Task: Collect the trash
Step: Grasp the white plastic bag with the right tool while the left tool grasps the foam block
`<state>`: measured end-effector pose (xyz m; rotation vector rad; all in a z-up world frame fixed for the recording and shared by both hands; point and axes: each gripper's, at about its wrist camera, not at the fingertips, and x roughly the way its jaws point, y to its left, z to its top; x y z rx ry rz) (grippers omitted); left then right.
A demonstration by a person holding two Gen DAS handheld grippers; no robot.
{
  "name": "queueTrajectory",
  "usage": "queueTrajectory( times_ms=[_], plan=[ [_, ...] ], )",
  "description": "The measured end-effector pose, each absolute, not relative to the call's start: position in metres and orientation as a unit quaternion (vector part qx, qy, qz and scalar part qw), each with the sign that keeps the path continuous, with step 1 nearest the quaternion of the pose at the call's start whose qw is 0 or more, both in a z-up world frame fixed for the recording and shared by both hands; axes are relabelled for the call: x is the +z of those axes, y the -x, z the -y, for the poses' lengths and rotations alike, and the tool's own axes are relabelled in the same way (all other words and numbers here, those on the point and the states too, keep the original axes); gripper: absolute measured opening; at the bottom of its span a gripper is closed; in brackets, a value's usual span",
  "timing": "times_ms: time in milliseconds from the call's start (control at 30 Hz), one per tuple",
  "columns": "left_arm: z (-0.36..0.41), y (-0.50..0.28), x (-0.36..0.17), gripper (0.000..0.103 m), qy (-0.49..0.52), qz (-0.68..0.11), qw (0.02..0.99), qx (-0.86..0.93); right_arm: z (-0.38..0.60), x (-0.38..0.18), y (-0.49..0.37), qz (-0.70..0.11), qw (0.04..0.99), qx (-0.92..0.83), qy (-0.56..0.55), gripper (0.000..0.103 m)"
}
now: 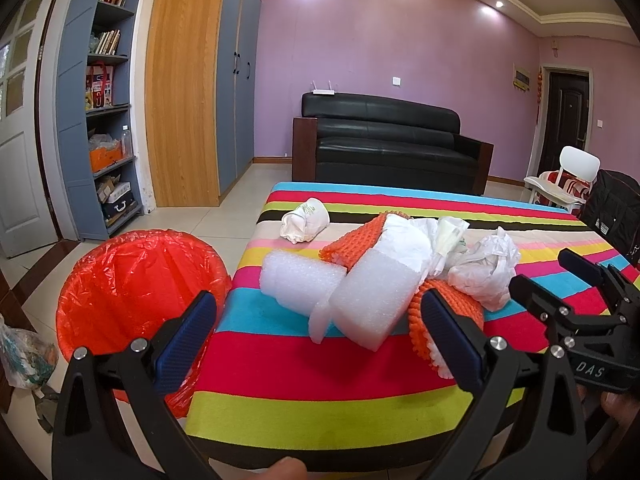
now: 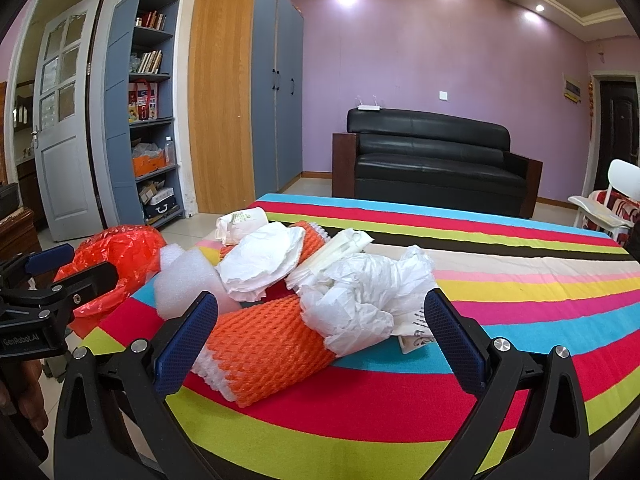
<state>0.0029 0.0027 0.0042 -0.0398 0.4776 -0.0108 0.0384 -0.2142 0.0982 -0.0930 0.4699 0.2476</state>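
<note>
The trash lies heaped on the striped tabletop (image 2: 500, 300), toward its near-left corner, close to the edge beside the bin. Nearest the right gripper (image 2: 320, 332) is an orange foam net sleeve (image 2: 264, 344), with a crumpled white plastic bag (image 2: 360, 300) resting on its far end; both sit between that gripper's widely parted fingers, untouched. The left gripper (image 1: 316, 340) is likewise spread wide and holds nothing, facing two white foam blocks (image 1: 372, 296) that lean against each other near the tabletop's left edge.

By the look of it all this is very light and soft: the net should squash flat and spring back, so a pinch across its middle seems best; the bag looks slick and may slip unless a bunched fold is taken; the foam blocks look firmer but crushable, best taken across a narrow side. Behind them lie a flattened white paper wad (image 2: 260, 264) and a second orange net (image 1: 356, 236), and farthest, a tipped paper cup (image 1: 306, 218) stuffed with tissue.

The bin (image 1: 132, 280), lined with a red bag, stands on the floor touching the tabletop's left edge; its inside appears empty, though its bottom is hidden
</note>
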Motion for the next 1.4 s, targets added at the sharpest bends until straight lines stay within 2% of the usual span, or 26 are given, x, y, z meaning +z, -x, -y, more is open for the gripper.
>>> queueTrajectory(
  times_ms=[433, 500, 733, 833, 900, 933, 967, 1000, 1067, 1100, 1167, 1267, 1400],
  plan=[
    [0.004, -0.037, -0.015, 0.098, 0.024, -0.273, 0.961, -0.049, 0.237, 0.089, -0.076, -0.281, 0.954, 0.099, 0.027, 0.097],
    [0.006, -0.042, -0.020, 0.093, 0.025, -0.280, 0.958, -0.058, 0.239, 0.085, -0.083, -0.291, 0.951, 0.100, 0.025, 0.097],
    [0.009, -0.060, -0.031, 0.085, 0.026, -0.299, 0.951, -0.079, 0.229, 0.074, -0.098, -0.312, 0.943, 0.110, 0.041, 0.097],
    [0.012, -0.064, -0.034, 0.071, 0.023, -0.307, 0.947, -0.090, 0.226, 0.069, -0.103, -0.323, 0.939, 0.107, 0.046, 0.096],
    [0.015, -0.066, -0.036, 0.061, 0.020, -0.311, 0.945, -0.098, 0.225, 0.065, -0.107, -0.333, 0.936, 0.104, 0.045, 0.086],
    [0.016, -0.065, -0.036, 0.059, 0.019, -0.311, 0.945, -0.100, 0.226, 0.062, -0.109, -0.339, 0.934, 0.105, 0.043, 0.078],
    [0.017, -0.065, -0.036, 0.052, 0.019, -0.311, 0.944, -0.106, 0.228, 0.060, -0.110, -0.344, 0.932, 0.108, 0.041, 0.071],
    [0.018, -0.065, -0.035, 0.052, 0.018, -0.311, 0.944, -0.108, 0.229, 0.059, -0.112, -0.347, 0.930, 0.111, 0.040, 0.068],
    [0.019, -0.065, -0.034, 0.052, 0.016, -0.310, 0.944, -0.113, 0.227, 0.057, -0.112, -0.351, 0.928, 0.119, 0.043, 0.051],
    [0.020, -0.065, -0.033, 0.052, 0.015, -0.310, 0.944, -0.114, 0.226, 0.057, -0.111, -0.352, 0.927, 0.120, 0.044, 0.049],
    [0.022, -0.064, -0.032, 0.051, 0.015, -0.307, 0.945, -0.115, 0.225, 0.057, -0.108, -0.351, 0.927, 0.124, 0.046, 0.038],
    [0.021, -0.060, -0.027, 0.050, 0.019, -0.301, 0.946, -0.116, 0.226, 0.062, -0.105, -0.345, 0.930, 0.123, 0.044, 0.032],
    [0.020, -0.056, -0.016, 0.050, 0.023, -0.285, 0.951, -0.115, 0.231, 0.074, -0.100, -0.328, 0.936, 0.122, 0.033, 0.031]
  ],
)
